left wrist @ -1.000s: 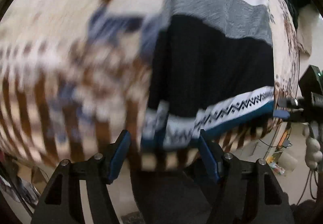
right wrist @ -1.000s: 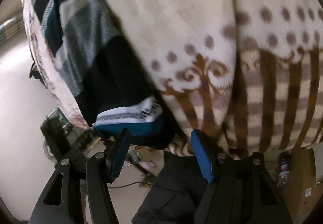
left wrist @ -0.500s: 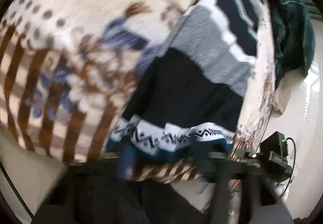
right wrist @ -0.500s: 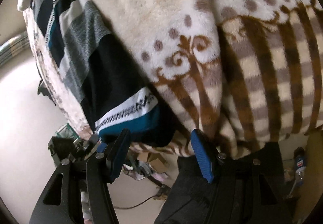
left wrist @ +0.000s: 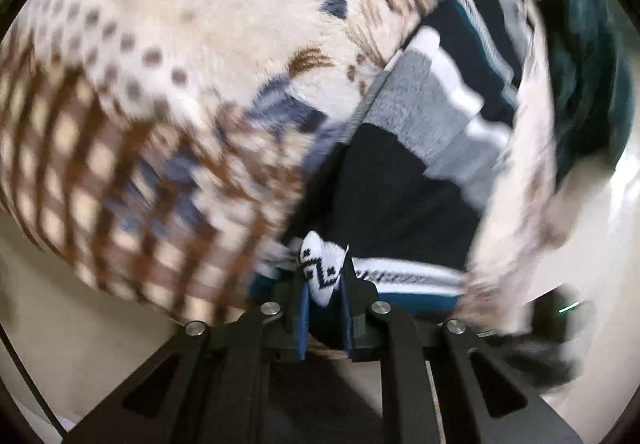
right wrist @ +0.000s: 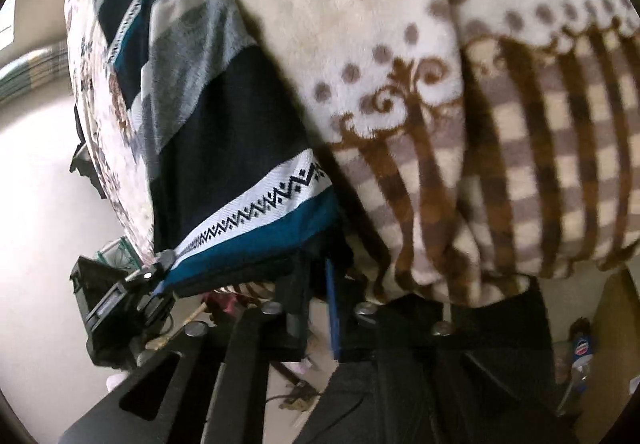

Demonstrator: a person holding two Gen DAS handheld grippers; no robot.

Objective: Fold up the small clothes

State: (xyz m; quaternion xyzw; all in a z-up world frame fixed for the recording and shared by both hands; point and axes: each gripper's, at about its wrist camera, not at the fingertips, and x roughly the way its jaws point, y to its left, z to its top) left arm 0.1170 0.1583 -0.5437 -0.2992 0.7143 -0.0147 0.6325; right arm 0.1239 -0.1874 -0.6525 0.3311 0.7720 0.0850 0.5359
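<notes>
Left wrist view: the left gripper [left wrist: 324, 284] pinches the white zigzag hem of one striped sweater [left wrist: 404, 200], which runs from 6 toward 1 o'clock along the edge of a patterned blanket [left wrist: 168, 92]. Bare floor [left wrist: 592, 244] lies at 3 o'clock.

Right wrist view: the right gripper [right wrist: 316, 284] is clamped on the sweater's [right wrist: 224, 132] teal hem corner. The sweater lies at 9 to 11 o'clock on the blanket [right wrist: 460, 104], whose edge drops at 5 o'clock. One bottle [right wrist: 580, 352] stands at 4 o'clock.

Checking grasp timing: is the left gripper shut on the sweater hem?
Shut: left gripper pinches the sweater hem, the patterned band bunched between its blue pads.
</notes>
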